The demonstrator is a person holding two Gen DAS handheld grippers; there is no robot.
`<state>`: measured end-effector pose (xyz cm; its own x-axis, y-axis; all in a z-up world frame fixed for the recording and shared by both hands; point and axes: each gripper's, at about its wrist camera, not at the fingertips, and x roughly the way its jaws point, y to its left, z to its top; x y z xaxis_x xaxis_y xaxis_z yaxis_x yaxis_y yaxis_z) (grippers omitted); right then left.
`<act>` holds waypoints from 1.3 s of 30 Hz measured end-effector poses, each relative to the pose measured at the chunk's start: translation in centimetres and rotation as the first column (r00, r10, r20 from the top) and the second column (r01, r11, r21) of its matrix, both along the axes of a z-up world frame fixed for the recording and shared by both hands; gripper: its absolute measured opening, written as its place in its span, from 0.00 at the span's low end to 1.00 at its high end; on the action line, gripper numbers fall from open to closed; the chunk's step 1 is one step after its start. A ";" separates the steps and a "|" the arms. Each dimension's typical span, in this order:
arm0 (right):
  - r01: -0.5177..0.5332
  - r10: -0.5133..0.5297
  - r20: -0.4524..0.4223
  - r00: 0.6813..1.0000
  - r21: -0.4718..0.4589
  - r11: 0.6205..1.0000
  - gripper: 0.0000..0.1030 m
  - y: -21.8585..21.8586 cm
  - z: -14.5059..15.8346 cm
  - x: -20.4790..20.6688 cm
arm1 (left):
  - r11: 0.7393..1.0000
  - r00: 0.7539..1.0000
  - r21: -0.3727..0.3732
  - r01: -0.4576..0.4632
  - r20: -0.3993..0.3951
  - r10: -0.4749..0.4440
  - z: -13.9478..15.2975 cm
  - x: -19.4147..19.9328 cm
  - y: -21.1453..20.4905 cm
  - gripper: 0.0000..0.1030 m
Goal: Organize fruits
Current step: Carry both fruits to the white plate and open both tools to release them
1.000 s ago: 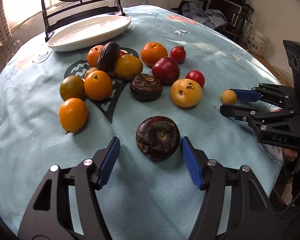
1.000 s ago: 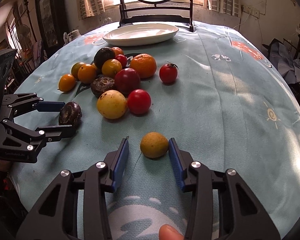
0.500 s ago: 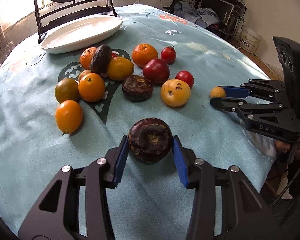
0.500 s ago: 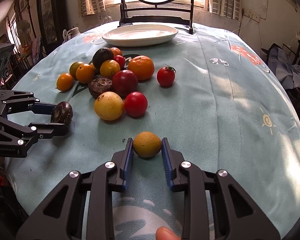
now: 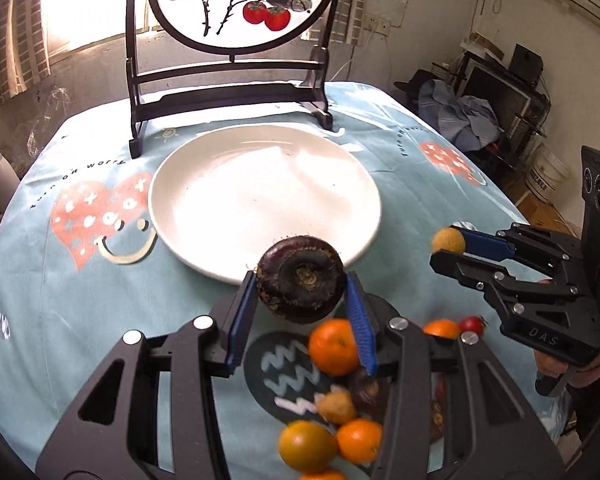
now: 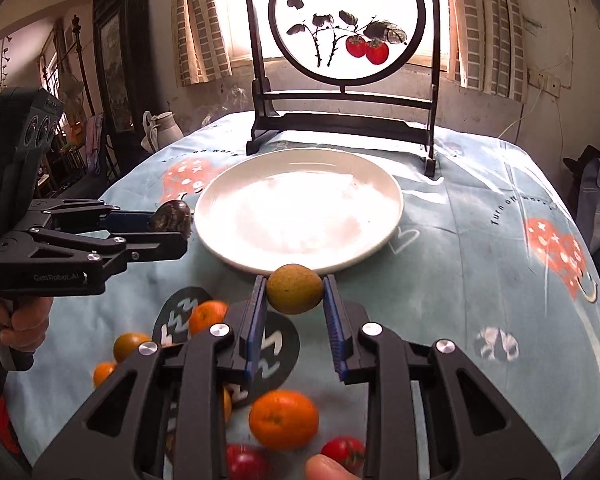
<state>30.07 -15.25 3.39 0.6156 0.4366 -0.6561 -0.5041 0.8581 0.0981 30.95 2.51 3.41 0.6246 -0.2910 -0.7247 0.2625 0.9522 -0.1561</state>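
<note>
My left tool [image 5: 302,296] pinches the dark purple fruit [image 5: 300,278] above the near rim of the white plate [image 5: 260,196]. My right tool [image 6: 295,300] pinches the small yellow fruit [image 6: 295,289] near the same rim, over the counter [image 6: 460,280].

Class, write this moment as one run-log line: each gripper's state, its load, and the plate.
left gripper: shut on dark fruit | right gripper: shut on yellow fruit | both lifted near plate edge | plate: no fruit yet

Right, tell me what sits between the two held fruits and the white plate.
Nothing. In both wrist views the dark fruit and the small yellow fruit hang at the white plate near rim, only bare tablecloth under them.
</note>
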 end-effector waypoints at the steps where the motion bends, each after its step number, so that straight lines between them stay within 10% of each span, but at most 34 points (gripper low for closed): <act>1: -0.005 0.005 -0.008 1.000 -0.004 1.000 0.28 0.8 -0.3 1.4 | 1.000 1.000 -0.002 -0.018 -0.015 0.018 -0.3 1.5 0.4 0.43; 14: -0.067 0.046 -0.118 0.992 -0.174 0.983 0.28 6.1 -4.4 7.8 | 0.998 0.990 0.037 -0.057 -0.128 0.061 -5.1 8.2 1.4 0.44; 19: -0.048 0.031 -0.121 0.992 -0.141 0.989 0.33 5.4 -3.9 7.5 | 0.993 0.993 0.071 -0.095 -0.058 0.099 -3.8 7.0 1.6 0.65; 30: 0.046 -0.044 -0.078 0.996 0.015 0.999 0.53 -2.6 -1.5 -3.6 | 0.993 0.995 0.055 -0.102 0.020 0.101 -1.7 -5.4 2.9 0.95; 39: 0.097 -0.092 -0.058 0.994 0.079 0.992 0.57 -4.9 -2.7 -14.4 | 0.987 0.993 0.109 -0.117 0.035 0.114 -5.0 -12.9 2.6 0.96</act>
